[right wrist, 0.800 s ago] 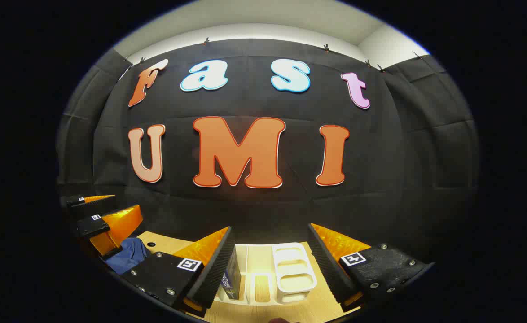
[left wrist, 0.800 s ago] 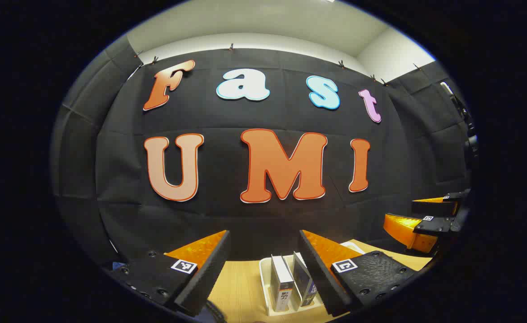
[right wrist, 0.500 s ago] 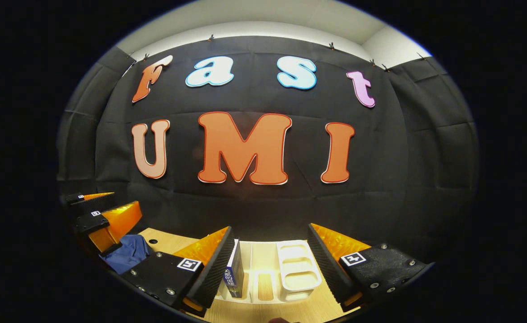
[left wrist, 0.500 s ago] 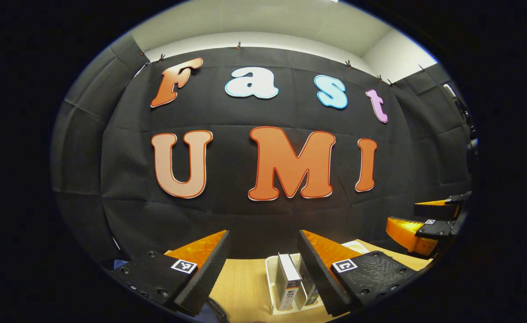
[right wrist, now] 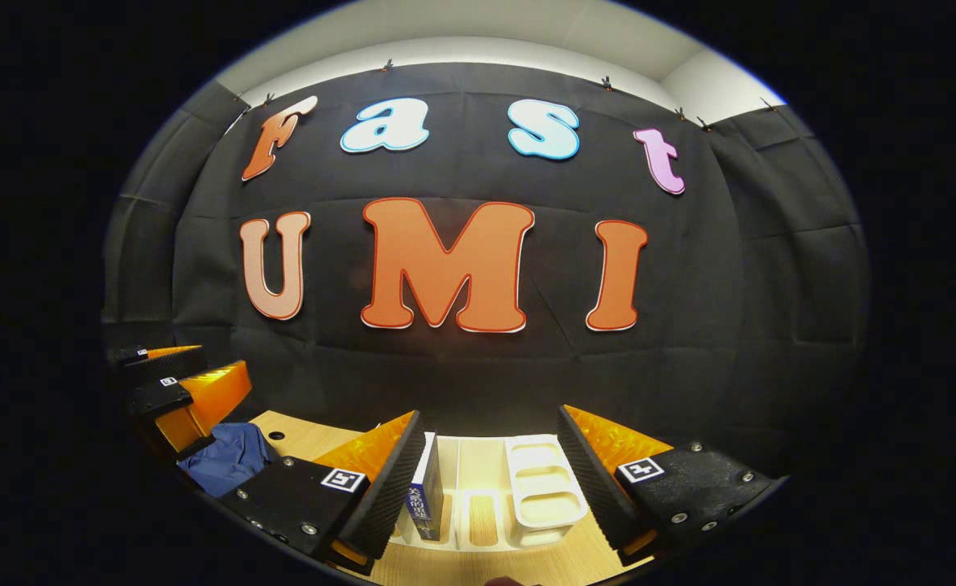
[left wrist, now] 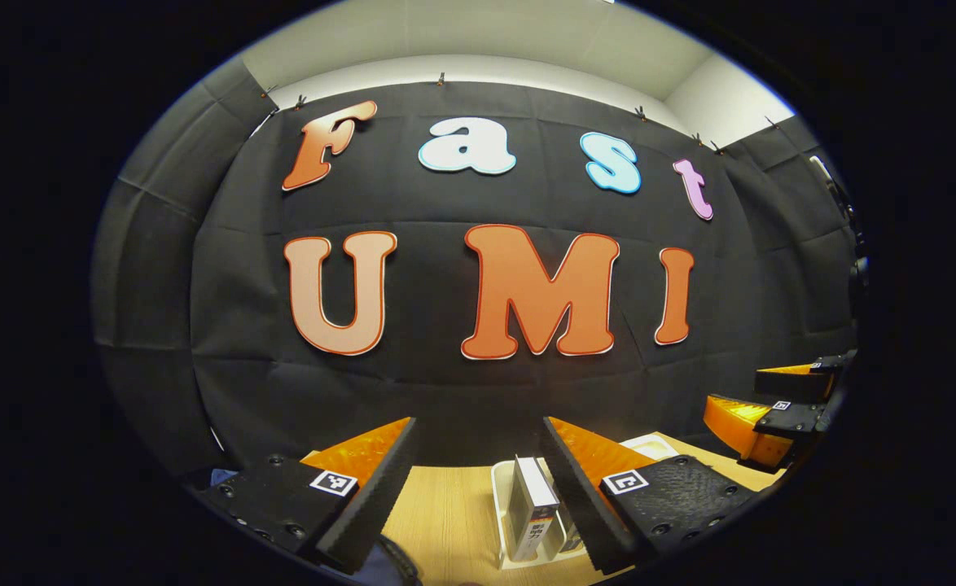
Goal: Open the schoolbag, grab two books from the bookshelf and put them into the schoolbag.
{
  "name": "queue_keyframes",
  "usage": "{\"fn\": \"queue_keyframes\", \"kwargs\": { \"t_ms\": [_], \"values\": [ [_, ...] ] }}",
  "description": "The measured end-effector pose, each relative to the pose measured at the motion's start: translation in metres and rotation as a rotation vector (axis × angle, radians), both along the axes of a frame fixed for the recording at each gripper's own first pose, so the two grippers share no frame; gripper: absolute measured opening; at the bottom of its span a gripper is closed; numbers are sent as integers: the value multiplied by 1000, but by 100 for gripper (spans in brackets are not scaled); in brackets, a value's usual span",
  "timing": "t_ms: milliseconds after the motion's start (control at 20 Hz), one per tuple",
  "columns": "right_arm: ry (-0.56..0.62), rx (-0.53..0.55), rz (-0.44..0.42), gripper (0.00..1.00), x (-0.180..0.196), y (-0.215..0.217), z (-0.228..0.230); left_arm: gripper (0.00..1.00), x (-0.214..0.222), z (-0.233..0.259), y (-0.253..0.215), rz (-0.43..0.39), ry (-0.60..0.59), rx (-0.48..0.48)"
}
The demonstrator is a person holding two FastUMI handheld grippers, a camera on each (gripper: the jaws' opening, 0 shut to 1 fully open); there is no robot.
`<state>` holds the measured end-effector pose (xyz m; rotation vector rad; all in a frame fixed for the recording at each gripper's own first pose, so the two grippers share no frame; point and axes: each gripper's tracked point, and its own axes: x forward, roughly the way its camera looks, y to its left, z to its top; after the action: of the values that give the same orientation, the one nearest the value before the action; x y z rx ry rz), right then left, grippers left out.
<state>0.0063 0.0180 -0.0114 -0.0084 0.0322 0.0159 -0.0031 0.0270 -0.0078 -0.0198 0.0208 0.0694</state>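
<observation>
Black cloth walls close off the booth behind a light wooden tabletop (left wrist: 445,513), and you hold both tools level, aimed at that wall rather than down — a ready stance, by my reading, with nothing yet attempted. Your left gripper (left wrist: 478,488) is spread wide and holds nothing; between its fingers, farther off, the white bookshelf (left wrist: 501,488) stands with a white-spined book (left wrist: 537,505) upright in a slot. Your right gripper (right wrist: 490,488) is just as wide and empty; from there the rack's empty compartments face you and a dark blue book (right wrist: 427,500) stands at its left end, just behind the left finger. Upright books suit a pinch from above. The schoolbag (right wrist: 230,460) — blue fabric, low at the left near your other tool — comes first, I judge; whether it is zipped I cannot tell.
</observation>
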Motion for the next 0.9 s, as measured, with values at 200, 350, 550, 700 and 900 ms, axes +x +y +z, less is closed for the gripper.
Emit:
{"fn": "queue_keyframes", "kwargs": {
  "t_ms": [200,350,550,700,900],
  "values": [
    [16,5,-1,97,1,0,-5,93,0,-3,2,7,12,-5],
    [16,1,3,97,2,2,-6,93,0,-3,1,7,16,-4],
    [16,3,6,97,0,2,-7,94,0,-4,1,8,20,-2],
    [12,10,9,97,0,3,-6,93,-1,-5,1,9,24,0],
    [9,22,14,97,-1,4,-6,93,-3,-7,2,12,31,-1]
  ]
}}
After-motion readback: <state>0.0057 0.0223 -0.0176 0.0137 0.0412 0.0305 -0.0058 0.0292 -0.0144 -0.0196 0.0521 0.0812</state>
